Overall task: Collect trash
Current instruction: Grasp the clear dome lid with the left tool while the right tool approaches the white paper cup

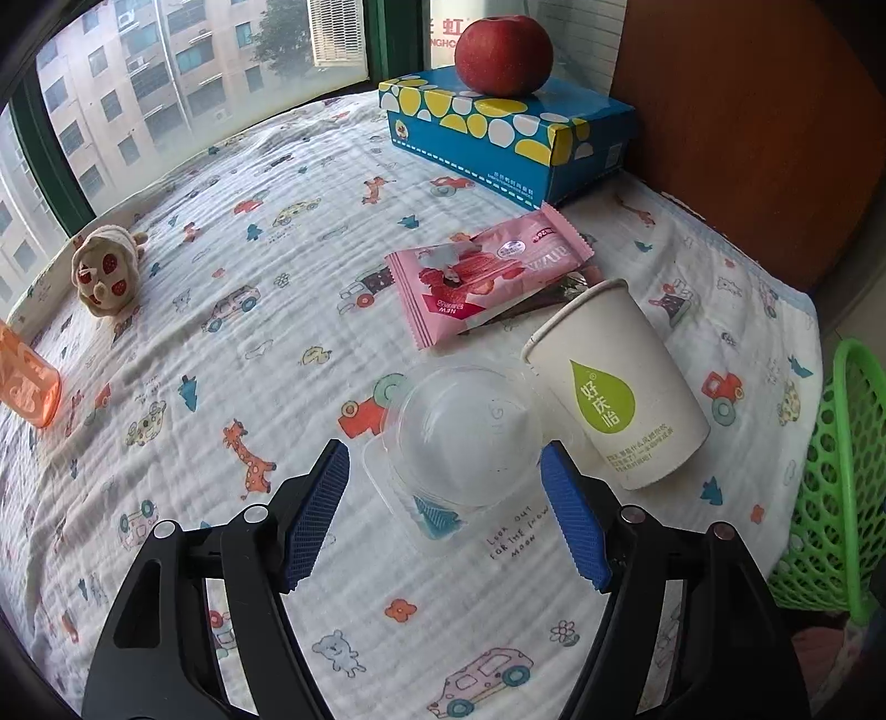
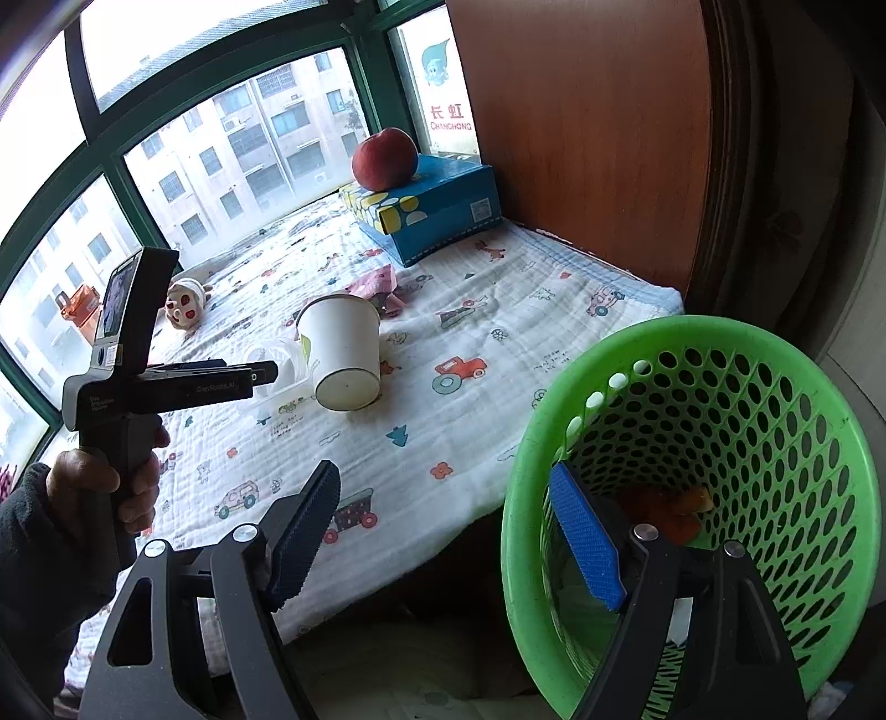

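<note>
Left gripper (image 1: 443, 487) hung wide, unladen, over clear thin-plastic domed cup (image 1: 465, 437): judged light, crushable, slippery; best gripped across dome.

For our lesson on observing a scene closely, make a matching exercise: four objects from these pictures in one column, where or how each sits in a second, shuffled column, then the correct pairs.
Column 1
1. apple
2. paper cup
3. clear plastic cup
4. green basket

Column 2
A. lying on its side on the blanket
B. beside the bed, past its edge
C. on top of the blue box
D. upside down, between the open fingers of the left gripper, untouched

Pairs: 1-C, 2-A, 3-D, 4-B
</note>
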`<state>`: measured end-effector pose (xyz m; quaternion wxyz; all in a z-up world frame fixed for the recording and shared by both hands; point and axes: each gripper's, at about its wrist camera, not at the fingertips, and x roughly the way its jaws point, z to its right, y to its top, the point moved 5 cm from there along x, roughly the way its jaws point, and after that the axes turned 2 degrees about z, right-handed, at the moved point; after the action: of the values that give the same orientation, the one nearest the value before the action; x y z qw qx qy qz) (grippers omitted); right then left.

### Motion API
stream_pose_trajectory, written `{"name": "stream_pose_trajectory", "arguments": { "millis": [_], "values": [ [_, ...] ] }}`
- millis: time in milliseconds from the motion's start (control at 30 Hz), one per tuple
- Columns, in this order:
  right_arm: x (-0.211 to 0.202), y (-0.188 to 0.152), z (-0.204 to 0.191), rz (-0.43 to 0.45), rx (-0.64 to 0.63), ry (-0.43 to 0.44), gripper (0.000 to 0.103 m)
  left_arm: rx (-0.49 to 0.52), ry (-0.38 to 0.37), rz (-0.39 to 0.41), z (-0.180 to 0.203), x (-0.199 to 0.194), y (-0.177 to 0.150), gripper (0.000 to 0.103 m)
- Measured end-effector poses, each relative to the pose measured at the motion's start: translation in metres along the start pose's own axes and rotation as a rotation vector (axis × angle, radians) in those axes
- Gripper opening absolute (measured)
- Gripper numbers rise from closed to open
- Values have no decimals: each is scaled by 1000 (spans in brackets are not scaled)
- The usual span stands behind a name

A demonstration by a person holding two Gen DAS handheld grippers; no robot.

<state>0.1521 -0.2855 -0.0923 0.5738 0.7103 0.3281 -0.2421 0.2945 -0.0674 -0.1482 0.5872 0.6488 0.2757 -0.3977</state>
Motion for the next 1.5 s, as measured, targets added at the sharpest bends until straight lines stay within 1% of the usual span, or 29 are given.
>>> {"name": "stream_pose_trajectory", "arguments": {
  "millis": [300, 433, 467, 500, 633, 700, 900, 1167, 1300, 1500],
  "values": [
    [13, 3, -3, -21, -5, 10, 75, 4, -27, -12, 5, 10, 3, 71],
    [16, 4, -5, -25, -9, 15, 75, 1, -30, -2, 4, 11, 3, 71],
    [17, 4, -6, -26, -8, 16, 75, 0, -31, -2, 4, 11, 3, 70],
    [18, 4, -6, -27, -8, 17, 75, 0, -30, -1, 4, 10, 3, 67],
    [20, 4, -8, -29, -12, 21, 75, 9, -31, 1, 4, 12, 3, 63],
    [20, 3, -9, -31, -13, 20, 75, 9, -37, 2, 5, 13, 3, 59],
    [23, 5, -11, -35, -20, 22, 75, 10, -47, 37, 5, 6, 5, 58],
    [40, 16, -32, -48, -61, 52, 75, -37, -54, 73, -15, -17, 8, 58],
    [57, 26, -46, -69, -59, 85, 75, -58, -52, 87, -29, -28, 9, 58],
    [87, 38, -68, -101, -114, 91, 75, -79, -47, 92, -47, -38, 3, 57]
  ]
}}
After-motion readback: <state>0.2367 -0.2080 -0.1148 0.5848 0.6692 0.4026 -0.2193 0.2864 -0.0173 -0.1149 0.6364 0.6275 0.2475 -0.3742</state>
